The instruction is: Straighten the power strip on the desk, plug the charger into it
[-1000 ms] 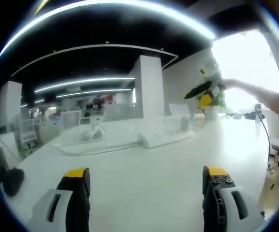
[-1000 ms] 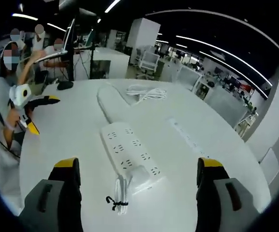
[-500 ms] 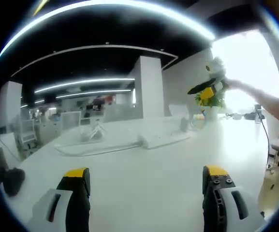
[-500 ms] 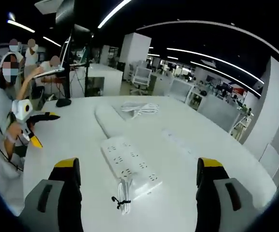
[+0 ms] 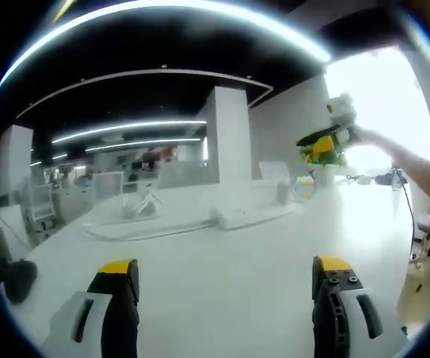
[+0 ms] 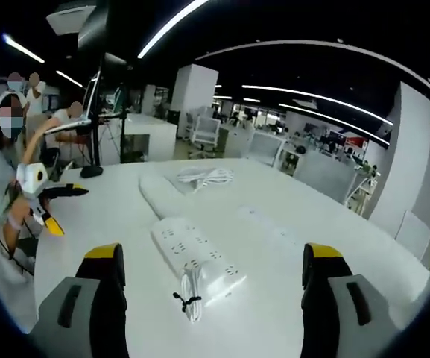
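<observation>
Power strip: white power strip (image 6: 196,259) lies flat on the white worktop (image 6: 289,298), ahead of the right gripper and between its jaws in the right gripper view. It runs slantwise to that view, near end toward the camera; whether it is crooked to the worktop's edge I cannot tell.
Cord: its white cord (image 6: 188,291) is bundled and tied with a dark twist, resting at the near end of the strip; judged left coiled so it stays out of the way.
Charger: a white coiled cable (image 6: 202,177) lies farther back, well apart from the strip; this may be the charger, but no plug body can be made out.
Right gripper: right gripper (image 6: 212,257) hangs above the worktop, jaws spread wide, nothing between them. Judged posture: lined up on the strip, ready to come down and nudge or pinch it.
Left gripper: left gripper (image 5: 226,272) has its jaws wide apart and is empty, low over a bare part of the worktop (image 5: 222,291), pointing across it. Likely parked clear so the right side works first.
Other gripper seen: the right gripper also shows high at right in the left gripper view (image 5: 326,134), on the person's outstretched arm (image 5: 408,160).
Bystanders: people sit at a far desk (image 6: 136,123) behind the worktop, apart from the work.
Stage: judged early; strip untouched, nothing plugged in.
</observation>
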